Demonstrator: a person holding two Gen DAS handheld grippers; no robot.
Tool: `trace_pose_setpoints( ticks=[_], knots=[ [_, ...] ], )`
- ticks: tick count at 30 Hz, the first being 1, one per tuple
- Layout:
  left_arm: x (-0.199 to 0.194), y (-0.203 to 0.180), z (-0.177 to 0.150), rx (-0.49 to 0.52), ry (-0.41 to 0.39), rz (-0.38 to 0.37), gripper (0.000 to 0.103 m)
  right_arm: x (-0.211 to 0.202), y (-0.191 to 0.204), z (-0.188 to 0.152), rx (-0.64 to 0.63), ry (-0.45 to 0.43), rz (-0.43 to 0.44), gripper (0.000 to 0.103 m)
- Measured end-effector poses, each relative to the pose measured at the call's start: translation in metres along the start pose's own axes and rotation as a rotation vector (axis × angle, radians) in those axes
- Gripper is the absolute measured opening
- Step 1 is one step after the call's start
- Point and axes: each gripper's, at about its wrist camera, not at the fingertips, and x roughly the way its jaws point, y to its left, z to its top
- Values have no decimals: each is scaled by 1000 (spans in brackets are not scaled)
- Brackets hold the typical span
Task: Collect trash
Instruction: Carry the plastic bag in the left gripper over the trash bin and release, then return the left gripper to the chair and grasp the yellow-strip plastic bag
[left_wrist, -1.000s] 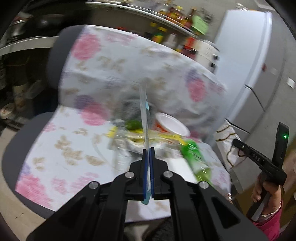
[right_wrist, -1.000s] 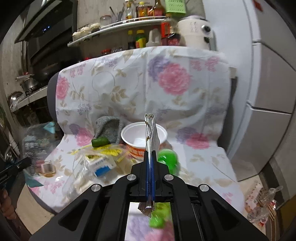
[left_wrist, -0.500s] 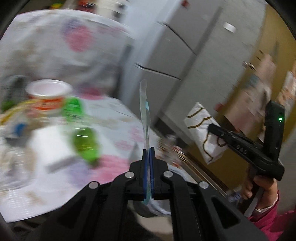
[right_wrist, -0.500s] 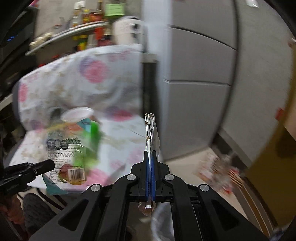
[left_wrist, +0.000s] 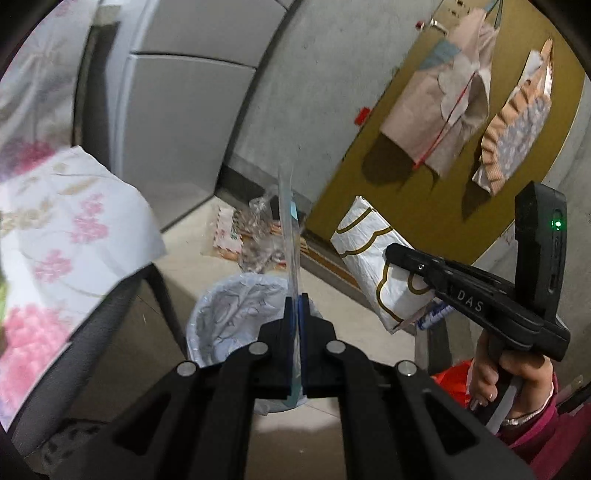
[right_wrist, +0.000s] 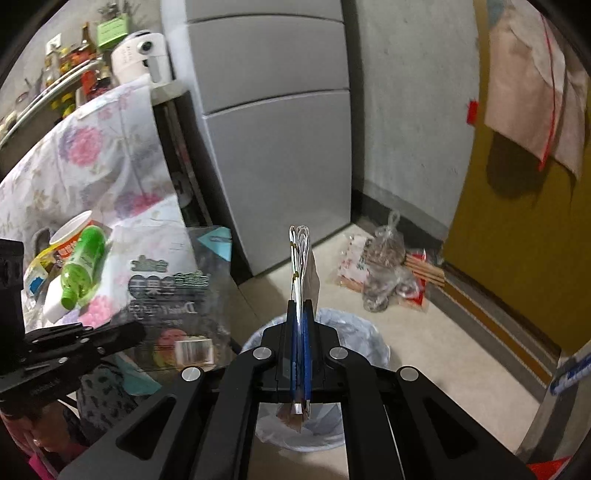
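Jaws: both pairs closed on trash. Those of the left gripper (left_wrist: 295, 306) pinch a clear printed plastic bag (left_wrist: 290, 236), seen edge-on from its own camera and flat from the right wrist view (right_wrist: 173, 306); those of the right gripper (right_wrist: 301, 314) pinch a white-and-gold snack bag (right_wrist: 303, 258), which the left view shows from the side (left_wrist: 373, 258).

Landmark: the waste bin (left_wrist: 236, 314), lined with a pale bag and standing on the floor.

Fridge (right_wrist: 273, 122): grey, behind the bin, against the wall.

Chair (right_wrist: 92, 173): draped in a floral cloth, left of the bin; a green bottle (right_wrist: 83, 266) and a noodle cup (right_wrist: 70, 232) lie on its seat, uncollected.

Floor litter (right_wrist: 388, 273): knotted plastic bags and wrappers beyond the bin, near the yellow door (right_wrist: 524, 229).

Clear printed plastic bag: hanging left of the bin, about at its rim line, not plainly over the opening.

White-and-gold snack bag: held above the bin's near rim in the right wrist view.

Step in hand: carrying two pieces to the bin; likely the drop-off stage.

Next move calls for: centring each piece over the bin's mouth, then parting the jaws; the light film may cling to a pad or drift past the rim, so a low release seems wise.
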Motion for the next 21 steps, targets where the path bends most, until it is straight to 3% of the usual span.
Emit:
trace_pose_setpoints(
  ticks=[7,8,9,11,12,13,16,21],
  knots=[
    [41,4,7,-1,88,36,3,44,-25,-8,62,95,26,8],
    [45,6,7,-7,96,39,10,53,-28,-9,73,118,21,8],
    [47,7,7,-11,101,44,22,59,-31,-11,85,137,18,10],
    [48,12,8,-24,102,63,42,66,-36,-12,108,156,26,25],
    [48,13,8,-30,98,66,43,68,-37,-12,111,161,14,36],
    [47,15,8,-36,97,67,43,66,-37,-11,108,159,2,37],
    [37,19,12,-36,73,97,43,55,-37,-4,103,126,-2,37],
    [-6,30,16,-15,-14,195,43,7,-18,22,59,-45,-19,37]
  ],
)
